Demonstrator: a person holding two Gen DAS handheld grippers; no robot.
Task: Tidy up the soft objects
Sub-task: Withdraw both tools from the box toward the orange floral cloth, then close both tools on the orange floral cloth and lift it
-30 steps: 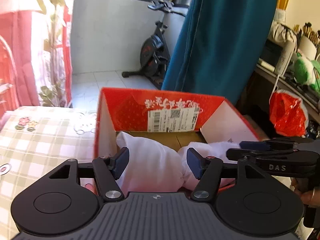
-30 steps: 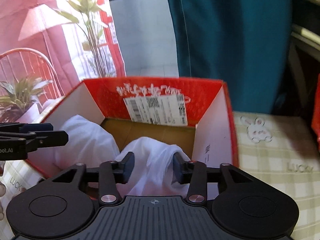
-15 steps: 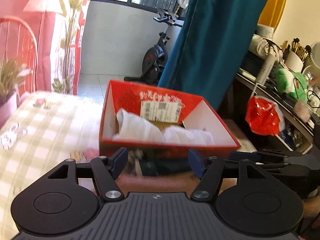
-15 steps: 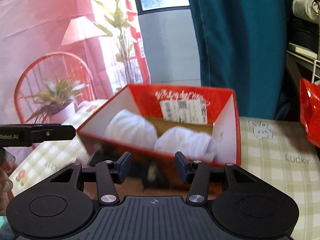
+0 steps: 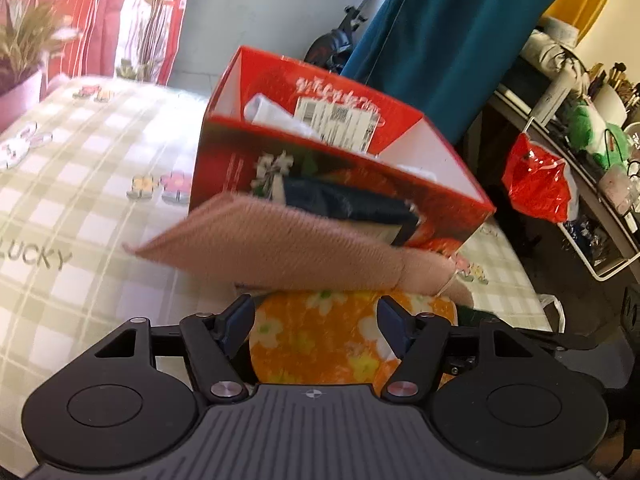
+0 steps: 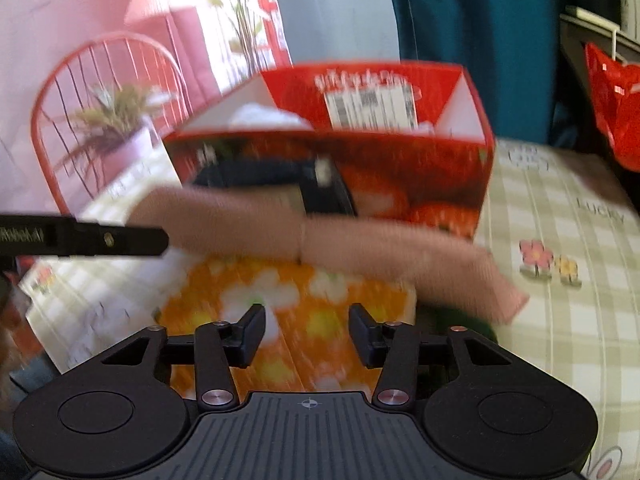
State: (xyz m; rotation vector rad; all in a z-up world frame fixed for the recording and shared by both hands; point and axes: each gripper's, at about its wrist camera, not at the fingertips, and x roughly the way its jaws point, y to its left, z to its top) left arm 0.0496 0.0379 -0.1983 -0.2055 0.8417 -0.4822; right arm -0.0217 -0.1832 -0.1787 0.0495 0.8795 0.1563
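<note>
Standing on the checked tablecloth [image 5: 80,200] in the upper middle of both views, the red cardboard box [image 5: 328,184] holds white bundled cloth [image 5: 268,114] whose tops just clear its near wall; a white shipping label [image 5: 336,122] is stuck on the inside of its far wall. In front of the box, across the middle of each frame, lies a folded pinkish-beige knitted cloth [image 5: 288,248], and a dark blue item [image 5: 352,204] sits between it and the box front. Below that, at the lower centre, lies an orange cloth printed with white and yellow flowers [image 5: 320,332].

The left gripper [image 5: 316,322] hangs over the orange cloth with its jaws spread; the cloth shows in the gap between them, but whether the pads touch it cannot be told. The right gripper [image 6: 306,330] also sits above the orange cloth, which the right wrist view shows blurred; its jaws are closing, a clear gap remains between them, and nothing is pinched. The left gripper's black finger [image 6: 84,236] reaches in from the left edge of the right wrist view.

A teal curtain [image 5: 448,40] hangs behind the box at the upper right, a red plastic bag [image 5: 536,184] hangs at the right edge of the left wrist view, and a potted plant [image 6: 116,128] stands at the upper left of the right wrist view.
</note>
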